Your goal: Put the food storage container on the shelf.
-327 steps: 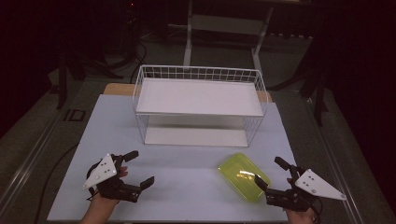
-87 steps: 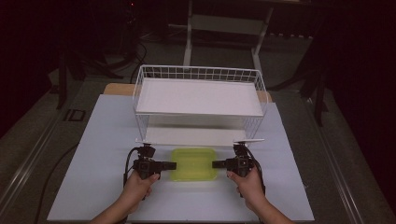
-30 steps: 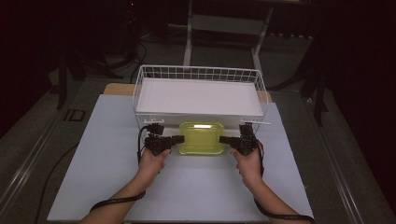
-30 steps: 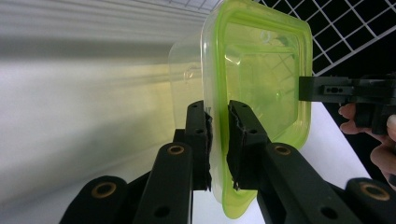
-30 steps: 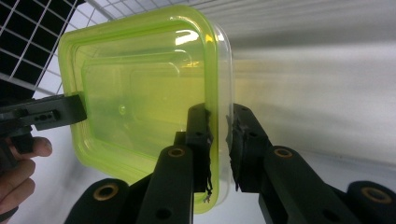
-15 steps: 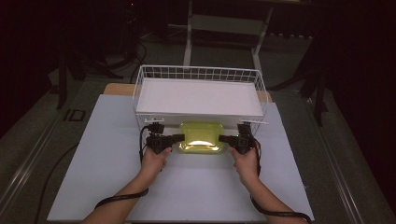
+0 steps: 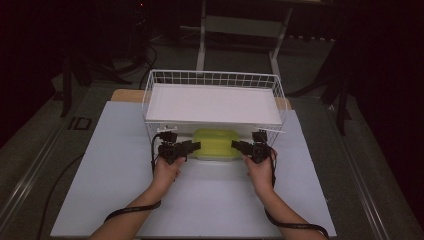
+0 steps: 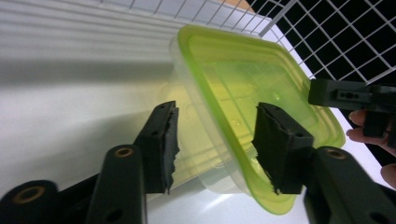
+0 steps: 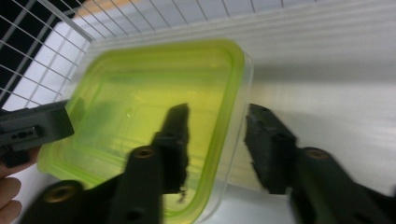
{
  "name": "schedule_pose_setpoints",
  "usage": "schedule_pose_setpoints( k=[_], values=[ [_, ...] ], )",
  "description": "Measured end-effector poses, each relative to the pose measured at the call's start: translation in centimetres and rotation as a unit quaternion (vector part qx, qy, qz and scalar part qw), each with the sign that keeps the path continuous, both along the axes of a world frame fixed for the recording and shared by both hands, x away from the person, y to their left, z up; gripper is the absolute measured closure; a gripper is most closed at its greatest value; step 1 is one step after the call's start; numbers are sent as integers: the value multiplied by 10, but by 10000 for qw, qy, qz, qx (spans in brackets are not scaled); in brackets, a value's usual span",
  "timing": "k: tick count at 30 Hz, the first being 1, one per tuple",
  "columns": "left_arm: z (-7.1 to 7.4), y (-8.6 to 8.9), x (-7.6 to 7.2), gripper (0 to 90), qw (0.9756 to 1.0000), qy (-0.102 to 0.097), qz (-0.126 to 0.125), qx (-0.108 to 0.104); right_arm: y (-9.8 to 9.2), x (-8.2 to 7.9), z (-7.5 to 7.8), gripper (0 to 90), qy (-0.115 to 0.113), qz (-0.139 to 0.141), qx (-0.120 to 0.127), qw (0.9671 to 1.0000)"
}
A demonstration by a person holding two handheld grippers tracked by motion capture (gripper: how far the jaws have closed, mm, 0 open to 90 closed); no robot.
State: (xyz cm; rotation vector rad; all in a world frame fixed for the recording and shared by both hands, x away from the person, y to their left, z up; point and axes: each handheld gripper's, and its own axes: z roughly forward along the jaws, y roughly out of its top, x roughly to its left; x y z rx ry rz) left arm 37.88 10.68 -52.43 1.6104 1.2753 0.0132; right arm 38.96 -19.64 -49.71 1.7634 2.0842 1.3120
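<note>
left gripper (image 7: 192,145) jaws spread either side of box (image 7: 216,143) rim, not clamping | box: clear with green lid (image 8: 243,88), contents unclear, far half hidden under white shelf (image 7: 212,103) of wire rack (image 7: 150,100), on table (image 7: 100,165) | right gripper (image 7: 239,146) likewise spread astride rim

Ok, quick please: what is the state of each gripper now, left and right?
Left gripper: open, jaws on either side of the green-lidded container's rim.
Right gripper: open, jaws on either side of the opposite rim.
</note>
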Motion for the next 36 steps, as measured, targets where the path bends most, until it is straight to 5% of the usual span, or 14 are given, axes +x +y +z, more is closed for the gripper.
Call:
schedule_pose_setpoints(
  k=[7, 13, 21, 27, 30, 32, 36],
  values=[
    [3, 5, -10, 470, 9999, -102, 42, -53, -3, -8, 2, 495, -299, 9, -130, 9995],
    [12, 11, -27, 469, 9997, -206, -49, 106, -9, -25, 9, 482, -348, 150, 27, 9993],
    [23, 19, -54, 460, 9979, -462, -193, 404, -6, -49, 14, 483, -563, 426, -135, 9974],
    [27, 25, -78, 459, 9942, -850, -272, 598, 6, -66, 16, 541, -512, 660, -139, 9964],
    [27, 29, -84, 401, 9942, -910, -250, 524, 14, -71, 13, 602, -478, 696, -320, 9959],
    [25, 36, -88, 312, 9934, -1014, -439, 318, 19, -72, 9, 633, -398, 741, -343, 9959],
    [23, 42, -93, 214, 9910, -1156, -618, 278, 29, -74, 2, 793, -278, 809, -455, 9953]
  ],
)
